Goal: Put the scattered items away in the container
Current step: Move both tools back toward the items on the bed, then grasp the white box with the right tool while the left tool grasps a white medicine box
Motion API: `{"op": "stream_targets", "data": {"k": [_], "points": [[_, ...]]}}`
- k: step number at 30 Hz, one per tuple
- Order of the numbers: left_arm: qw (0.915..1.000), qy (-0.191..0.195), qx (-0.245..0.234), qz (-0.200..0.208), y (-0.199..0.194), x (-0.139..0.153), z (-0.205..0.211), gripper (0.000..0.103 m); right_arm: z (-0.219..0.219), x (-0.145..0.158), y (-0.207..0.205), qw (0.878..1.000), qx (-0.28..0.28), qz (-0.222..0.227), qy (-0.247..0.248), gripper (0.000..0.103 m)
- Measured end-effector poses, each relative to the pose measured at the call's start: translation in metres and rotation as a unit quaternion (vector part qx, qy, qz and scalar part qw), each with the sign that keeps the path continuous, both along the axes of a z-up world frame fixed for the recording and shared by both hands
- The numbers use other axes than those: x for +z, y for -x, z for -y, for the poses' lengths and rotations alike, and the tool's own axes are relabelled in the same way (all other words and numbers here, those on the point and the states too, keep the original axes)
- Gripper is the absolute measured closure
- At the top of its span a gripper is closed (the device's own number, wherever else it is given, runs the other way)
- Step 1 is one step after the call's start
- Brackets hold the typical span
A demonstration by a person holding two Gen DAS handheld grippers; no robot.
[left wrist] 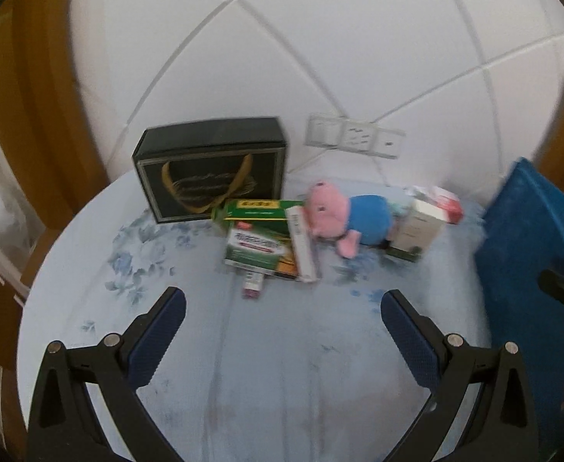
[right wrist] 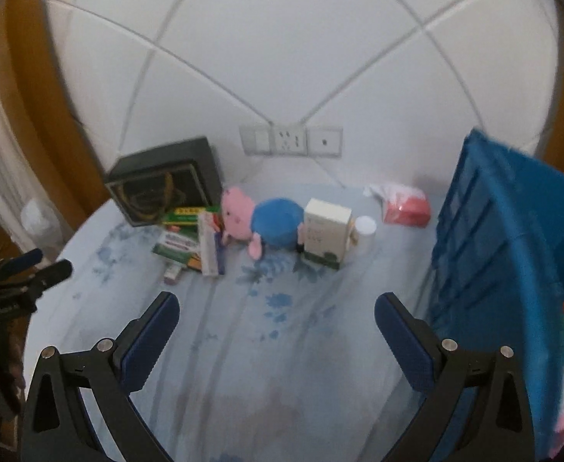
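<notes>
While both tools hover empty over the cloth, this is how things lie:

Left gripper point(left wrist: 282, 308): jaws spread wide, nothing between them, short of the pile.
Right gripper point(right wrist: 276, 310): jaws wide too, empty, just beside the blue container point(right wrist: 513, 238).
Container: right side, some items already inside.
Scattered items: medicine boxes point(left wrist: 262, 246) stacked loosely, pig plush point(left wrist: 343, 219) leaning on them and on a white box point(right wrist: 326, 231); red packet point(right wrist: 407, 208) behind.
Black gift box point(left wrist: 212, 169): upright against the wall.
Risk: grabbing the plush may topple the white box; the stacked boxes could slide apart if pinched off-centre.
</notes>
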State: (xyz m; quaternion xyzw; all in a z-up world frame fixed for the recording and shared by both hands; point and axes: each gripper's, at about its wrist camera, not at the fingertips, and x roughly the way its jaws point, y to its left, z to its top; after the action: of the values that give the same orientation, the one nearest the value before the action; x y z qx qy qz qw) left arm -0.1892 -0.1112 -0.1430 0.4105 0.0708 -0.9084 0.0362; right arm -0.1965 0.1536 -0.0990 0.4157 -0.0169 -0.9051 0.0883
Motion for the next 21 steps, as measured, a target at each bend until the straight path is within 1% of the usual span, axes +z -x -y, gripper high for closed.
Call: {"op": "stream_targets", "data": {"k": [4, 6, 10, 12, 13, 15, 19, 21], "points": [[0.9999, -0.008, 0.012, 0.007, 0.037, -0.038, 0.027, 0.0, 0.0, -0.039, 0.037, 1.0, -0.025, 0.005, -0.003, 0.0], [0.9997, -0.013, 0.018, 0.01, 0.057, -0.057, 0.04, 0.0, -0.005, -0.063, 0.059, 0.999, -0.044, 0.007, 0.005, 0.0], [0.9995, -0.027, 0.011, 0.012, 0.095, -0.094, 0.056, 0.0, -0.017, -0.107, 0.094, 0.996, -0.088, 0.017, 0.024, 0.0], [0.9993, -0.026, 0.007, 0.026, 0.116, -0.116, 0.06, 0.0, -0.019, -0.126, 0.111, 0.994, -0.102, 0.022, 0.025, 0.0], [0.9991, -0.026, 0.006, 0.033, 0.127, -0.13, 0.063, 0.0, -0.019, -0.135, 0.119, 0.994, -0.106, 0.023, 0.021, 0.0], [0.9984, -0.033, 0.009, 0.045, 0.142, -0.148, 0.067, 0.0, -0.018, -0.148, 0.133, 0.994, -0.109, 0.022, 0.008, 0.0], [0.9938, -0.084, 0.014, 0.071, 0.173, -0.192, 0.083, 0.0, -0.013, -0.166, 0.156, 0.994, -0.104, 0.016, -0.015, 0.0], [0.989, -0.121, 0.012, 0.084, 0.186, -0.214, 0.089, 0.001, -0.011, -0.172, 0.164, 0.994, -0.102, 0.012, -0.023, 0.0]]}}
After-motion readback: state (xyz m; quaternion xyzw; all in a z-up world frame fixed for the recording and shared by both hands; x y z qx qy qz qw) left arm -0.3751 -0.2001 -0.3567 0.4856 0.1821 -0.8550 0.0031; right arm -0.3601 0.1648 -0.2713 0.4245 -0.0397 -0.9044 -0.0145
